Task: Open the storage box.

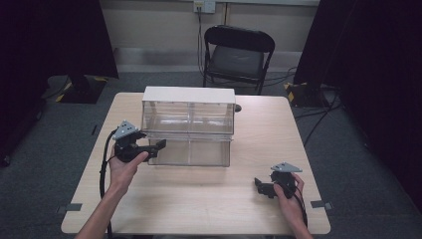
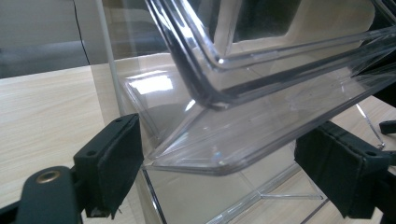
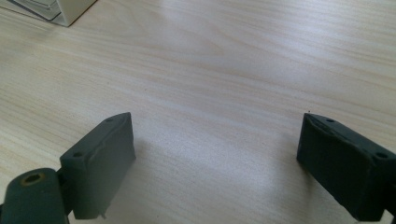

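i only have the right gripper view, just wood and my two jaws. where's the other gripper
Observer: The left gripper is at the clear bin organizer's lower left corner.
Operator: holding anything
Observer: No. Its jaws stand open around a tilted clear bin edge.
Operator: and mine
Observer: The right gripper sits over bare table, well right of the organizer, jaws open.

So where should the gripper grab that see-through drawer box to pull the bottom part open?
Probably the protruding front lip of the lower drawer of the clear organizer, from the left front corner. The left gripper is already there, jaws open on either side of the thin, flared edge, which looks easy to pinch.
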The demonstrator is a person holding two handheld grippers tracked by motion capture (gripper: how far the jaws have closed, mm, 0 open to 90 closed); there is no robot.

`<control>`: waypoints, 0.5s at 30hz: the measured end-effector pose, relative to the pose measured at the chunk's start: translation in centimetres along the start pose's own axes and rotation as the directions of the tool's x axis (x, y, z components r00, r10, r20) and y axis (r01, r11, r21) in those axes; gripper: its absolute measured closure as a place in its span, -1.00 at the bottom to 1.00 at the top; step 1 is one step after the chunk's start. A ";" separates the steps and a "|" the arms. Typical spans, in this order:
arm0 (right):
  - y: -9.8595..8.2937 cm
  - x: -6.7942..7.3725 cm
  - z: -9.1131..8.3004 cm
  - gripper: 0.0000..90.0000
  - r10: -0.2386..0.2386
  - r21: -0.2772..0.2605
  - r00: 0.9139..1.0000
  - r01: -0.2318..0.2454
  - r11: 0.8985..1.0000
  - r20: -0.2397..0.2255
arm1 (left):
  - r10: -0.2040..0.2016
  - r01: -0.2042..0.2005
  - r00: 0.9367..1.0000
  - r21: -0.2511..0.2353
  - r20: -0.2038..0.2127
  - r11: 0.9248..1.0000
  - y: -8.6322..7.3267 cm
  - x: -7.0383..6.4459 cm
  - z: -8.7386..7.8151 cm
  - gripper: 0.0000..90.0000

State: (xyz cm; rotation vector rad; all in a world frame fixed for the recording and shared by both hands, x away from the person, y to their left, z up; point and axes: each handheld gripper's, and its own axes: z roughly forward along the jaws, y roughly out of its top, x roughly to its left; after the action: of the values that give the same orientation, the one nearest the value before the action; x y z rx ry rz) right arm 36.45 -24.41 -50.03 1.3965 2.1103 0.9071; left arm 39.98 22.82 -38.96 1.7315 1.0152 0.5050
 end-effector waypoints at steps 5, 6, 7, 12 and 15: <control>0.0 0.0 0.0 -0.77 0.000 0.000 1.000 0.000 1.000 0.000 | -0.013 0.013 1.000 -0.004 0.013 1.000 0.1 0.1 -0.1 -0.64; 0.0 0.0 0.0 -0.77 0.000 0.000 1.000 0.000 1.000 0.000 | -0.019 0.019 1.000 -0.003 0.017 1.000 0.1 0.1 -0.1 -0.64; 0.0 0.0 0.0 -0.77 0.000 0.000 1.000 0.000 1.000 0.000 | -0.028 0.028 0.999 -0.002 0.018 1.000 0.1 0.1 -0.2 -0.64; 0.0 0.0 0.0 -0.77 0.000 0.000 1.000 0.000 1.000 0.000 | -0.012 0.012 1.000 0.002 0.019 1.000 0.5 -0.1 -0.7 -0.64; 0.0 0.0 0.0 -0.77 0.000 0.000 1.000 0.000 1.000 0.000 | -0.010 0.010 1.000 -0.002 0.021 1.000 0.5 -0.1 -0.7 -0.65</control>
State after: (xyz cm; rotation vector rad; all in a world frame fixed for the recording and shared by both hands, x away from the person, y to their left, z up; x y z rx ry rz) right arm 36.45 -24.40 -50.03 1.3967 2.1103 0.9070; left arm 39.62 23.10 -38.23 1.7255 1.0078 0.4808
